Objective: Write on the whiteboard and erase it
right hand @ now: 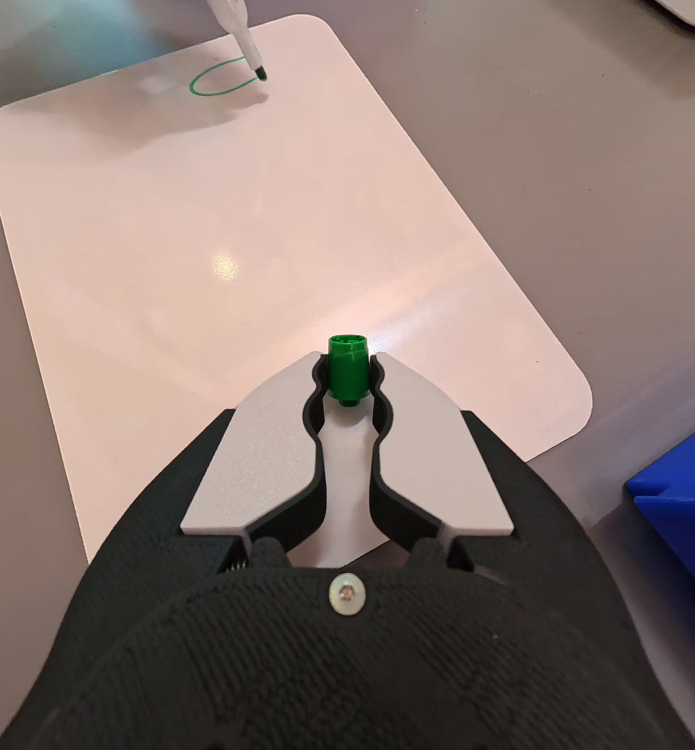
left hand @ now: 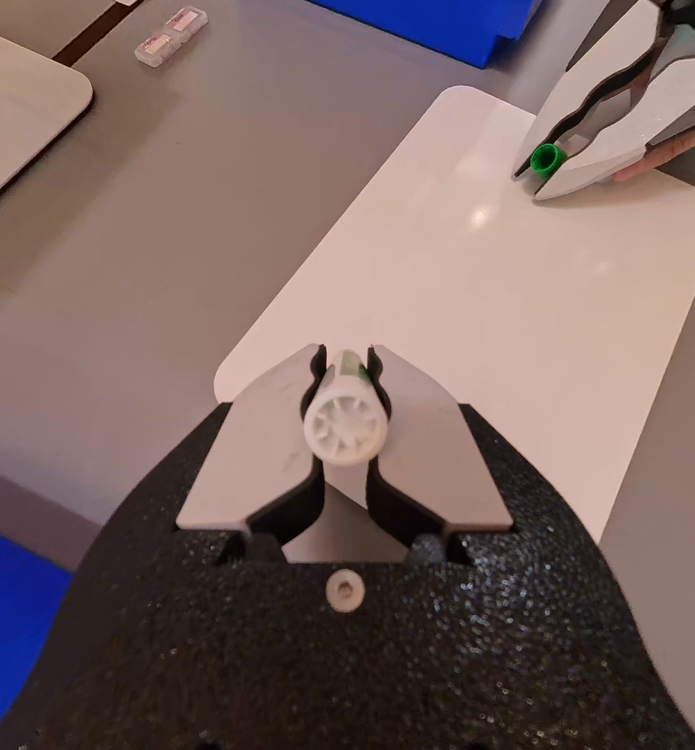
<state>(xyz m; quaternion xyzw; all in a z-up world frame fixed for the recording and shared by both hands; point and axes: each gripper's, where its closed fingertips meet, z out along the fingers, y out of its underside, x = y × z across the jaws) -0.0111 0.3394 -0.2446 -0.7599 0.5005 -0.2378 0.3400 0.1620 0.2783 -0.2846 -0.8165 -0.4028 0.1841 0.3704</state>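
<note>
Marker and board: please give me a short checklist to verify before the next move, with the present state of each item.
1. Left gripper shut on the marker: ok.
2. Marker tip uncapped and at the board: ok; actual contact cannot tell.
3. Green loop closed: not ok; a gap remains between its upper end and the tip.
4. Right gripper shut on the cap: ok.
5. Right gripper clear of the drawing: ok; it is at the opposite end of the board.
6. Eraser within reach: cannot tell; none is in view.
</note>
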